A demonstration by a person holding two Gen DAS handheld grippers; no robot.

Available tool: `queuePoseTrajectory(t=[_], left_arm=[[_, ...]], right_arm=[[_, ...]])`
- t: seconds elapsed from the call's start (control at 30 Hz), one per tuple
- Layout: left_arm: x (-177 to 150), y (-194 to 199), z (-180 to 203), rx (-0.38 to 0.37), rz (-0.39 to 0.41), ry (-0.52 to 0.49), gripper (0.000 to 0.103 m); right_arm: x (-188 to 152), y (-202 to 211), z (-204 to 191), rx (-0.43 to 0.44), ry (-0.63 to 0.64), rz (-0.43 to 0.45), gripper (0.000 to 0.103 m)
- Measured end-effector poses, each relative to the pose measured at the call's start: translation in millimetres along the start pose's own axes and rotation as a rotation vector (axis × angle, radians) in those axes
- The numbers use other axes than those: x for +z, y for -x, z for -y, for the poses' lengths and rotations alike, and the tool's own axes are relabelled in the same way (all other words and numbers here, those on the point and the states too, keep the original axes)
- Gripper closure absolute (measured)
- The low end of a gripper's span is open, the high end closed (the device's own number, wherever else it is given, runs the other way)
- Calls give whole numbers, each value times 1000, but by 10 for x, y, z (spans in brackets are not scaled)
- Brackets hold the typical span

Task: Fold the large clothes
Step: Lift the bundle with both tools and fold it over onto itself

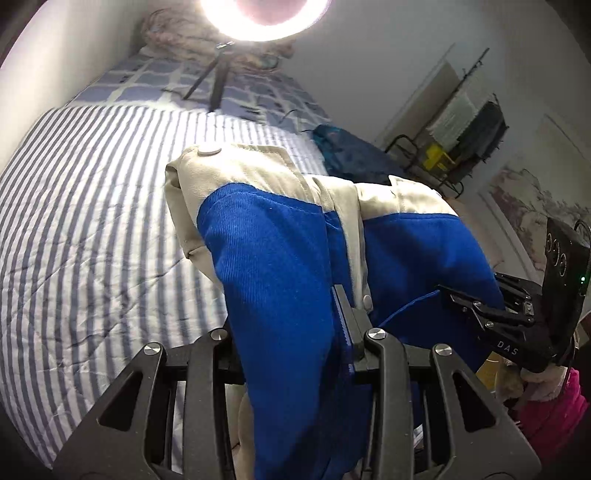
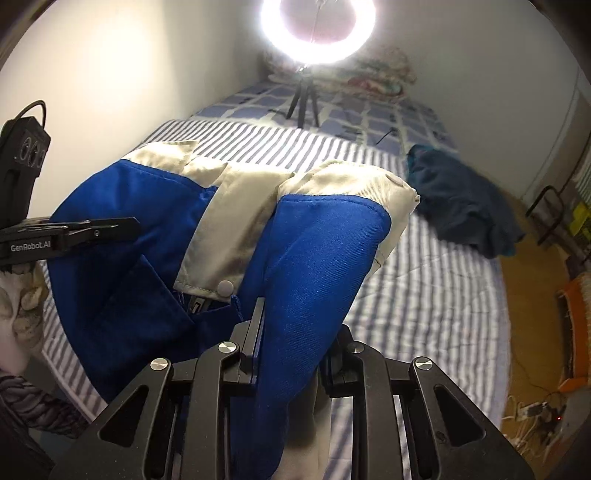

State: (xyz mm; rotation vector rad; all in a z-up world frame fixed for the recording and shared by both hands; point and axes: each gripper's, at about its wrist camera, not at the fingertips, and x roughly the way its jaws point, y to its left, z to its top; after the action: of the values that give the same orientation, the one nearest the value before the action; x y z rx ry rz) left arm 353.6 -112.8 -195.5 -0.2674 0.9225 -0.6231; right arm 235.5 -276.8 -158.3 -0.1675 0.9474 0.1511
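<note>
Blue and cream cloth fills the left wrist view: a jacket (image 1: 280,258) hangs bunched over the striped bed cover (image 1: 92,221), its cream band with a white snap button (image 1: 209,150) at twelve o'clock. The left gripper (image 1: 295,332) has its jaws narrowed and clamped on a fold of the blue cloth. At three o'clock the right gripper (image 1: 448,291) also bites into the jacket. A ring light (image 1: 264,22) glares at twelve o'clock, and a dark blue garment (image 1: 347,155) lies at two o'clock.

From the right wrist view, the right gripper (image 2: 295,332) pinches the jacket (image 2: 314,258) at centre, jaws nearly together. The left gripper (image 2: 129,225) grips the cloth at nine o'clock. The dark blue garment (image 2: 461,206) rests on the striped bed cover (image 2: 424,295) at two o'clock.
</note>
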Motion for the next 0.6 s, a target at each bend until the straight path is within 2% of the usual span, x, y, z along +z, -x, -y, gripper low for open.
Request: queuePoseTrajectory(t=[0.3, 0.6], left_arm=[[157, -253, 410, -39, 12, -71, 69], [352, -628, 787, -51, 32, -134, 69]], right_arm=[[5, 227, 361, -84, 23, 58, 82], [112, 225, 750, -135, 26, 74, 82]])
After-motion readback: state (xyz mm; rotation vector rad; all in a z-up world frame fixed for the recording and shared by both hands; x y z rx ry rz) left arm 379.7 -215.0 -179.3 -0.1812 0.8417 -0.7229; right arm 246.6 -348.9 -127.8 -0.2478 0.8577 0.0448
